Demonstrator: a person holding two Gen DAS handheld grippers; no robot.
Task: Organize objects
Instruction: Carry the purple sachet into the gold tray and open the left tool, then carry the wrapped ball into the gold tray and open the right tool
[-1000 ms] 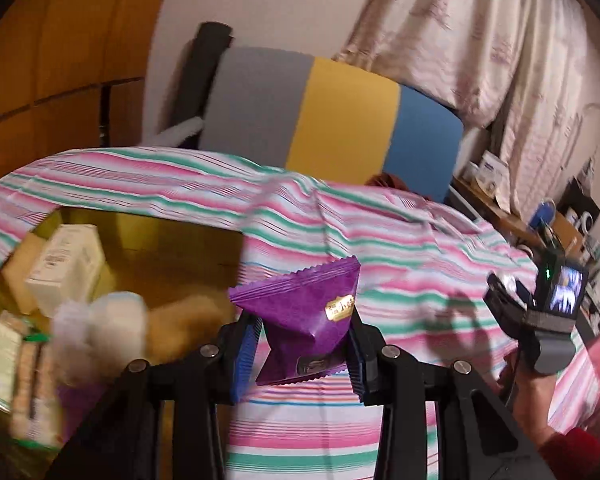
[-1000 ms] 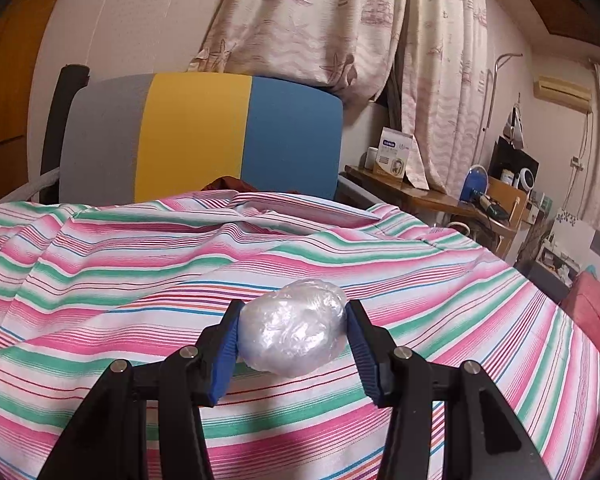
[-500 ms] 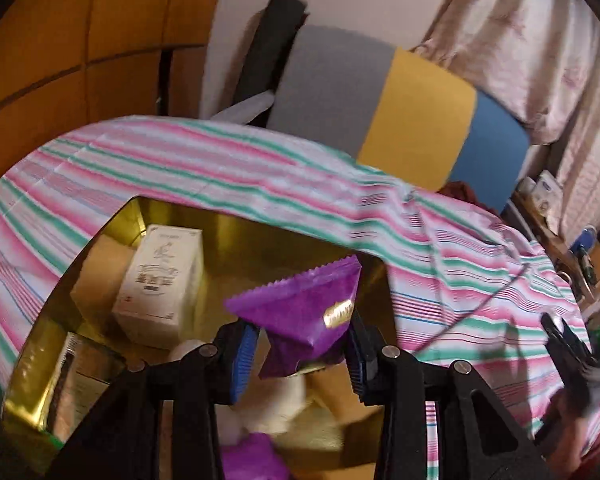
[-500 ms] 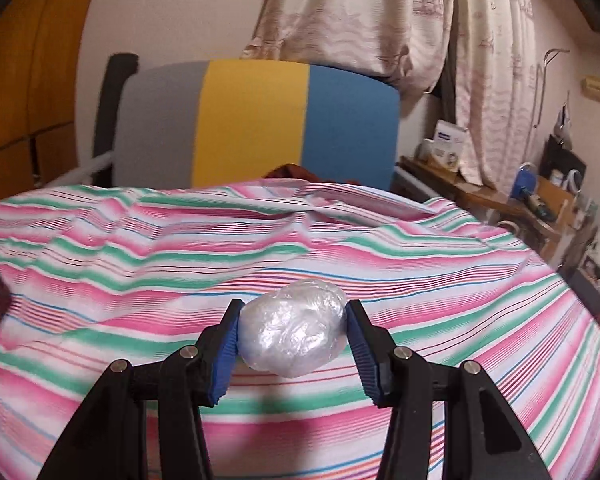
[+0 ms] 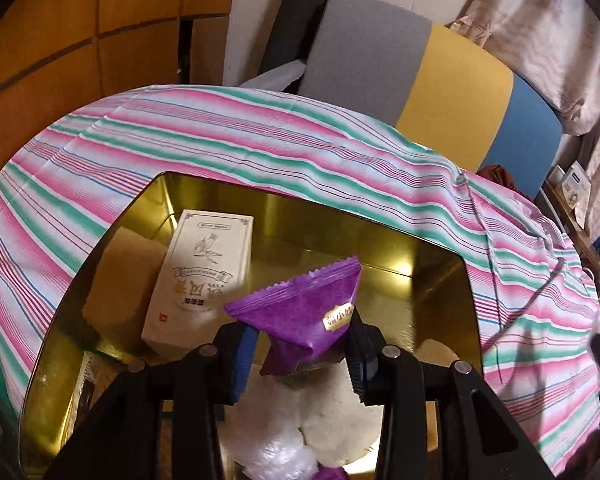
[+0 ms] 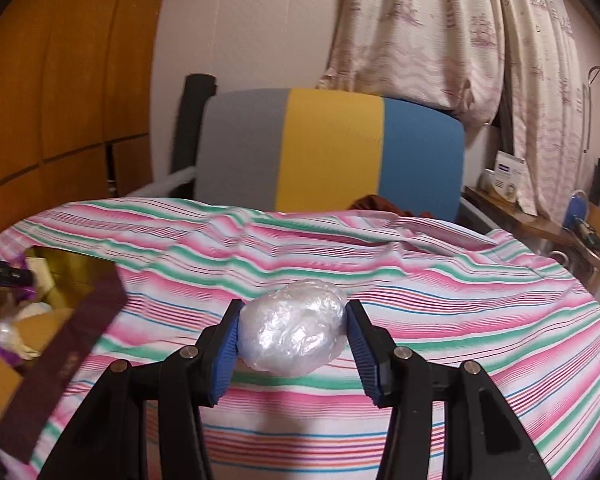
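My left gripper [image 5: 300, 344] is shut on a purple snack packet [image 5: 304, 312] and holds it over the open gold box [image 5: 380, 216]. In the box lie a white carton [image 5: 204, 272], a brown block [image 5: 120, 276], pale round buns [image 5: 332, 412] and a plastic-wrapped ball [image 5: 276, 452]. My right gripper [image 6: 294, 340] is shut on a clear-plastic-wrapped ball [image 6: 294, 334] above the striped cloth [image 6: 420, 300]. In the right wrist view the gold box [image 6: 76, 268] lies at the far left, with the left gripper's tip [image 6: 4, 274] over it.
A grey, yellow and blue chair back [image 6: 332, 152] stands behind the table. A wooden cabinet [image 6: 52, 100] is at the left. A cluttered shelf [image 6: 540, 216] and curtains [image 6: 480, 40] are at the right. The box's dark maroon edge [image 6: 72, 356] faces my right gripper.
My left gripper has carried the purple packet leftward from above the cloth to over the gold box. My right gripper has turned left with its ball, bringing the box into view.
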